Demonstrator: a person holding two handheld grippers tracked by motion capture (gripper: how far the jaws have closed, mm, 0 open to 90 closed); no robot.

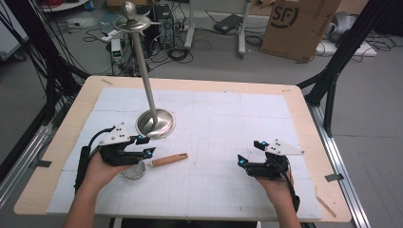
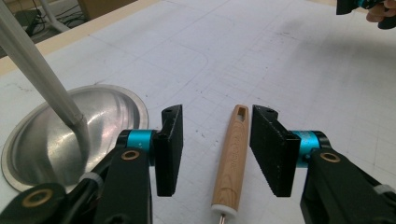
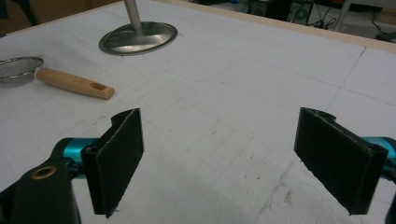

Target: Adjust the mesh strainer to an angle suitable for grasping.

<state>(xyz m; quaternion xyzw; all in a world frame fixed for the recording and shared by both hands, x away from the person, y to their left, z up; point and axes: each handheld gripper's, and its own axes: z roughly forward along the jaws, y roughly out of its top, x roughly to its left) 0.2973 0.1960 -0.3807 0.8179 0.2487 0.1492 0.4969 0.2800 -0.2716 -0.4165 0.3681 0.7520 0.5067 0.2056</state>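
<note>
A small mesh strainer with a light wooden handle lies flat on the white mat at front left. My left gripper hangs just above it, open. In the left gripper view the handle lies on the mat between the two jaws of my left gripper, with a gap on each side and neither pad touching it. My right gripper stands open at front right with nothing between its jaws. From there the strainer bowl and its handle show at far left.
A metal stand with a round domed base and a tall leaning pole stands on the mat just behind my left gripper. The white gridded mat covers a wooden table. Cables and a cardboard box lie on the floor beyond.
</note>
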